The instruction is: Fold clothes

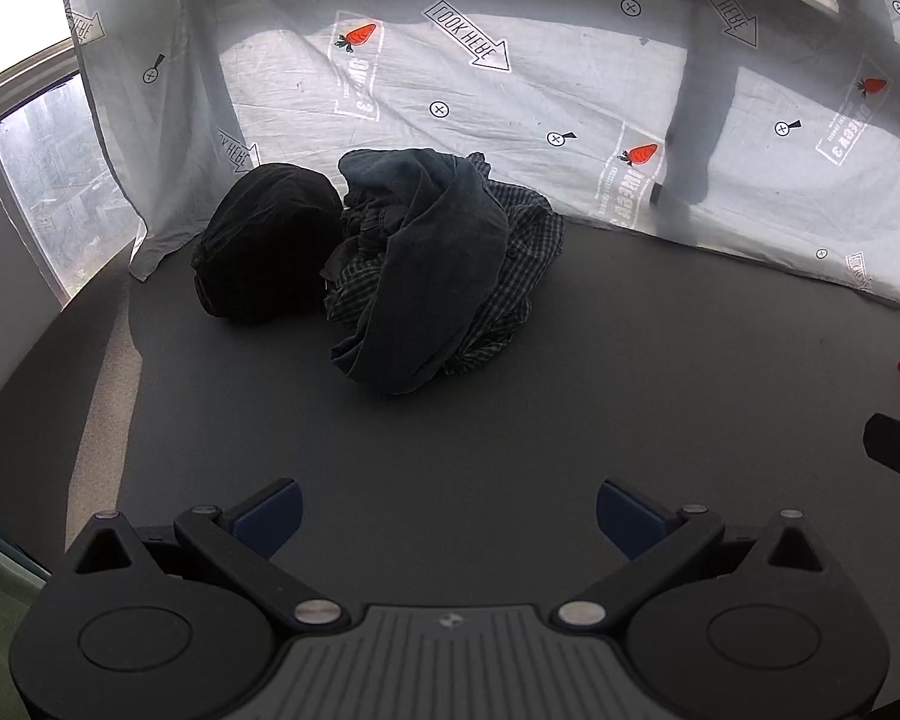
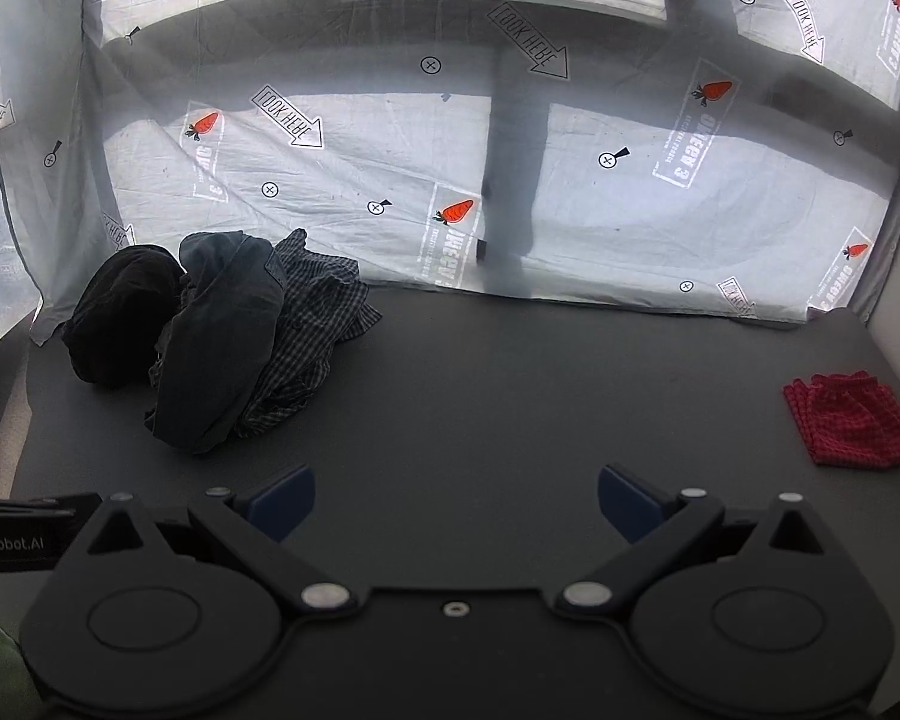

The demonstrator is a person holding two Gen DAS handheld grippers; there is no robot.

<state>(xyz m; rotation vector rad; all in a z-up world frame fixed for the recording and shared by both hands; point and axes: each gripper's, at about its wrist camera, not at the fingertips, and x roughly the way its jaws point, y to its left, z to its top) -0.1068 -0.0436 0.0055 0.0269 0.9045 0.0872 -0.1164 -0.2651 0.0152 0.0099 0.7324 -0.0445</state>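
On a dark table (image 2: 510,396), from left: a black garment (image 2: 120,324), a blue-grey garment (image 2: 222,348) and a checked shirt (image 2: 312,324) lie heaped unfolded; a red checked cloth (image 2: 846,420) sits apparently folded at right. Left gripper (image 1: 448,513) and right gripper (image 2: 456,504) hover spread wide, empty; most work remains.

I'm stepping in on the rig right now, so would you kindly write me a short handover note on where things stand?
Left gripper: open, empty, over bare table.
Right gripper: open, empty, also short of the clothes.
Unfolded heap at the far left by the curtain: black garment, dark blue-grey garment draped over the checked shirt.
Red checked cloth lies flat and compact at the right edge; it looks folded.
Left to do: pull each piece from the heap, spread and fold it.
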